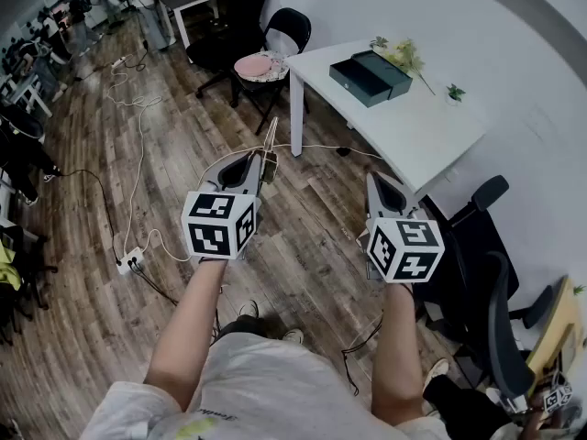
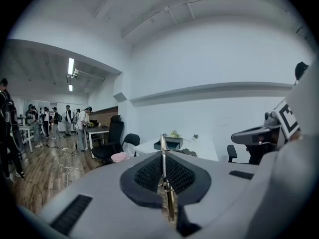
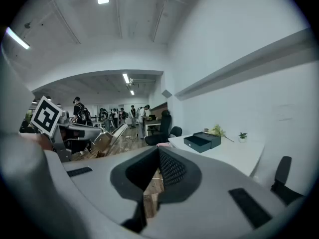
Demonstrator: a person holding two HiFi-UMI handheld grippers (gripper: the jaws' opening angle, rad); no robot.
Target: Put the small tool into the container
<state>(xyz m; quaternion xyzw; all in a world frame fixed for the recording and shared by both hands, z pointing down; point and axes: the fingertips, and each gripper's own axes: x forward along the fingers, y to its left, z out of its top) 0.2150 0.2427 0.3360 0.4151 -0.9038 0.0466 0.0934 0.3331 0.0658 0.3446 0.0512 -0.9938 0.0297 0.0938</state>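
Note:
A thin metal tool [image 1: 270, 147] sticks out forward from my left gripper [image 1: 261, 163], whose jaws are shut on it; in the left gripper view the tool [image 2: 162, 158] runs straight up between the ribbed pads [image 2: 149, 173]. My right gripper [image 1: 376, 181] is held beside it at about the same height, with its tips together and nothing between them [image 3: 158, 152]. The container is a dark teal box [image 1: 370, 76] with its drawer pulled open. It stands on a white table [image 1: 413, 131] ahead and to the right, well beyond both grippers [image 2: 170, 143] [image 3: 202, 141].
A black chair with a pink cushion [image 1: 261, 65] stands left of the table, and another black chair [image 1: 477, 246] is close on my right. Cables and a power strip [image 1: 130, 261] lie on the wood floor. Small plants [image 1: 404, 55] sit behind the box. Several people stand far off [image 2: 82, 126].

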